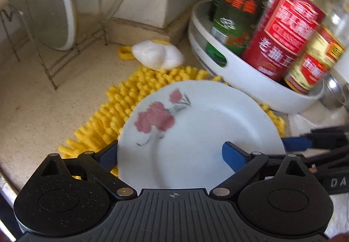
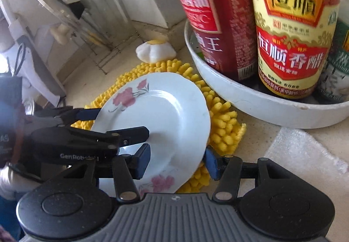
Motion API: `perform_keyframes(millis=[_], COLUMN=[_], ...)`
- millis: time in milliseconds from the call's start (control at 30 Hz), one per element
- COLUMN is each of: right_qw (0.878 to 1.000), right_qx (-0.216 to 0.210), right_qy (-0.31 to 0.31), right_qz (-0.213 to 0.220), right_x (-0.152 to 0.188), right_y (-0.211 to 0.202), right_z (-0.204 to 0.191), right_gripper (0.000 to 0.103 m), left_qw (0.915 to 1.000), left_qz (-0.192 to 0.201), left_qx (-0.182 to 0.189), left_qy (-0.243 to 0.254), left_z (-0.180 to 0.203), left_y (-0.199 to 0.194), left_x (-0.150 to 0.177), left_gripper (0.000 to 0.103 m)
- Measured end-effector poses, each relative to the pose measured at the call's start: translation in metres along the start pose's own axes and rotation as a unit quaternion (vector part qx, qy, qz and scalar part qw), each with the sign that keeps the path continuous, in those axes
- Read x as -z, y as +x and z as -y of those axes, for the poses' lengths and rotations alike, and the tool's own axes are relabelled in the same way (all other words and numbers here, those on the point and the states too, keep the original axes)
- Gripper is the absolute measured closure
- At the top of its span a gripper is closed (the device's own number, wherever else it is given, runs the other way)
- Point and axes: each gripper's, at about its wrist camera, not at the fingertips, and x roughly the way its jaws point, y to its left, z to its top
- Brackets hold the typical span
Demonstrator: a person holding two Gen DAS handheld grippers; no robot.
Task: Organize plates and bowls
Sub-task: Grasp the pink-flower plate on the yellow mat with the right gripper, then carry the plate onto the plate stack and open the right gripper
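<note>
The fingers of both grippers straddle the same white flowered plate point(image 1: 196, 133): the left gripper point(image 1: 170, 154) has one blue pad at the plate's outer rim and the other over its well, and the right gripper point(image 2: 176, 161) brackets the near rim the same way, one pad above the face and one at the edge. Both sets of fingers stand fairly wide, and I cannot tell from either view whether they press the rim or only bracket it. The plate sits tilted, its far edge over the yellow chenille mat point(image 2: 222, 120) on the speckled desk point(image 1: 32, 107), probably so the soft pile keeps it from skidding or chipping. Just beyond it stands a white round tray point(image 1: 240, 72) crowded with sauce bottles point(image 2: 290, 35), near enough that a careless lift could knock it. A fried-egg-shaped sponge point(image 1: 157, 54) lies at the mat's far side, and a wire rack point(image 1: 43, 46) holding an upright lid stands toward the desk's back left, a likely place for the plate. Two grips on one plate suggest a handover or a steadied lift.
</note>
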Motion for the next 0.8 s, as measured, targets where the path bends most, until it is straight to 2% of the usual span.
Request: perform_keyframes(millis=[133, 233, 367, 800], right_qw=[1.000, 1.000, 1.000, 0.999], right_qx=[0.000, -0.009, 0.006, 0.003], right_qy=[-0.010, 0.009, -0.003, 0.039], right_qz=[0.000, -0.003, -0.009, 0.009], right_x=[-0.001, -0.005, -0.001, 0.017], right_y=[0.000, 0.009, 0.005, -0.031], right_z=[0.000, 0.010, 0.004, 0.014], right_gripper=[0.049, 0.054, 0.054, 0.054], left_qw=[0.9998, 0.9998, 0.9998, 0.9994], left_qz=[0.003, 0.003, 0.005, 0.017], left_qx=[0.017, 0.017, 0.017, 0.028], left_qy=[-0.007, 0.003, 0.003, -0.015], left_z=[-0.004, -0.005, 0.001, 0.014], left_y=[-0.002, 0.001, 0.003, -0.023], left_x=[0.004, 0.002, 0.000, 0.011], left_gripper=[0.003, 0.001, 0.000, 0.004])
